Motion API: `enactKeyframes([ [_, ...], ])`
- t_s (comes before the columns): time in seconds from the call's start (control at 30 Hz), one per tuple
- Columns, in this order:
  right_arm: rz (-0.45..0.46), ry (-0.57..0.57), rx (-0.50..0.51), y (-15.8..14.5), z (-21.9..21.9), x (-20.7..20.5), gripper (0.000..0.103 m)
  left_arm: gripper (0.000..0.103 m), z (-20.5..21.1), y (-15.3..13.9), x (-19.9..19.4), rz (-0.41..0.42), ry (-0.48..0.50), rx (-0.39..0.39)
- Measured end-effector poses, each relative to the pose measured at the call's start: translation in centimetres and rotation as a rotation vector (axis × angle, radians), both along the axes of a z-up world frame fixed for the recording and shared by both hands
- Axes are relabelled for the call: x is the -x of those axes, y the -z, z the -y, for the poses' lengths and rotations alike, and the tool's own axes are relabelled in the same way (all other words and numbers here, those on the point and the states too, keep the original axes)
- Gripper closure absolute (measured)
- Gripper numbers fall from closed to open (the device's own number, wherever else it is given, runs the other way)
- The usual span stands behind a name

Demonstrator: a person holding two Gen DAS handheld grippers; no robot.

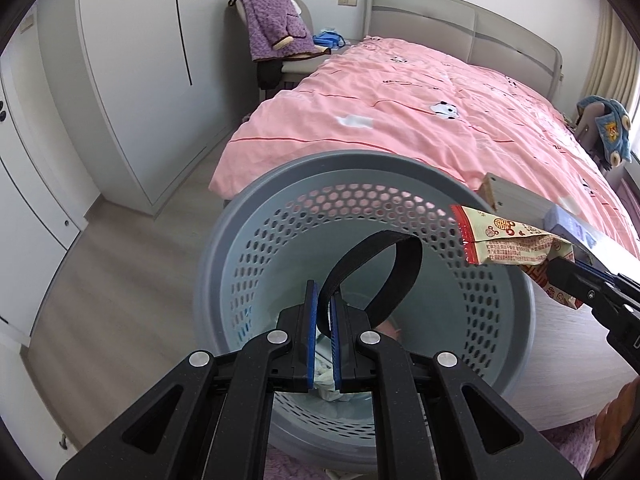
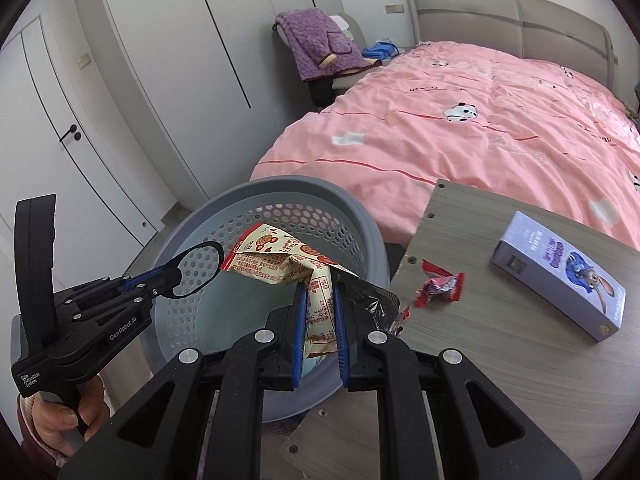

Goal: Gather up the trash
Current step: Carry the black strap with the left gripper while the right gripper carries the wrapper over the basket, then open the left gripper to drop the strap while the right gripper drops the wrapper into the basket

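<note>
left tongs (image 1: 324,312) clenched on black looped strap (image 1: 384,268) | right tongs (image 2: 320,308) grasping crumpled cream-and-red snack wrapper (image 2: 280,260) | both above grey perforated plastic basket (image 1: 280,216)

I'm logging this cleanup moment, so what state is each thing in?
Left tongs: shut on black strap loop.
Right tongs: shut on snack wrapper, over basket.
Red candy wrapper: crumpled, lying on board.
Purple box: closed, lying flat.

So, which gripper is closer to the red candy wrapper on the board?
Right. The right gripper, shut on a snack bag, is beside the red candy wrapper; the left gripper hangs across the basket.
</note>
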State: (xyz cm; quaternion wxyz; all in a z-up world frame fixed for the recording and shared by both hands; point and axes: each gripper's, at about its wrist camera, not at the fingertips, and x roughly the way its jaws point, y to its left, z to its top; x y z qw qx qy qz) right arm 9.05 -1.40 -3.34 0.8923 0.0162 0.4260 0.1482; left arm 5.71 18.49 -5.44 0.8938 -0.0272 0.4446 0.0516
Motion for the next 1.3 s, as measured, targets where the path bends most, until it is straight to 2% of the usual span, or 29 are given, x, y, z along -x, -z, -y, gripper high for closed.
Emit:
enactKeyframes([
  [0.3, -0.021, -0.034, 0.032, 0.8, -2.0, -1.4, 0.089, 0.097, -1.2, 0.6, -0.4, -0.012, -0.017, 0.01],
  [0.83, -0.047, -0.044, 0.043, 1.7, -2.7, -2.3, 0.086, 0.096, -1.4, 1.0, -0.9, -0.022, -0.019, 0.017],
  [0.93, -0.043, -0.049, 0.045, 1.6, -2.8, -2.3, 0.085, 0.083, -1.3, 0.9, -0.9, -0.018, -0.019, 0.013],
  [1.0, -0.037, -0.048, 0.043, 1.6, -2.7, -2.3, 0.081, 0.068, -1.2, 0.8, -0.8, -0.012, -0.023, 0.01],
  [1.03, -0.032, -0.046, 0.04, 1.5, -2.7, -2.2, 0.077, 0.064, -1.1, 0.7, -0.7, -0.007, -0.025, 0.009],
  [1.07, -0.027, -0.044, 0.039, 1.4, -2.6, -2.1, 0.067, 0.059, -1.1, 0.6, -0.7, -0.004, -0.026, 0.008],
  [1.1, -0.02, -0.042, 0.037, 1.3, -2.6, -2.1, 0.061, 0.056, -1.1, 0.5, -0.6, 0.0, -0.029, 0.007],
  [1.3, -0.014, -0.043, 0.036, 1.1, -2.5, -1.9, 0.061, 0.05, -1.3, 0.3, -0.3, 0.003, -0.039, 0.013],
])
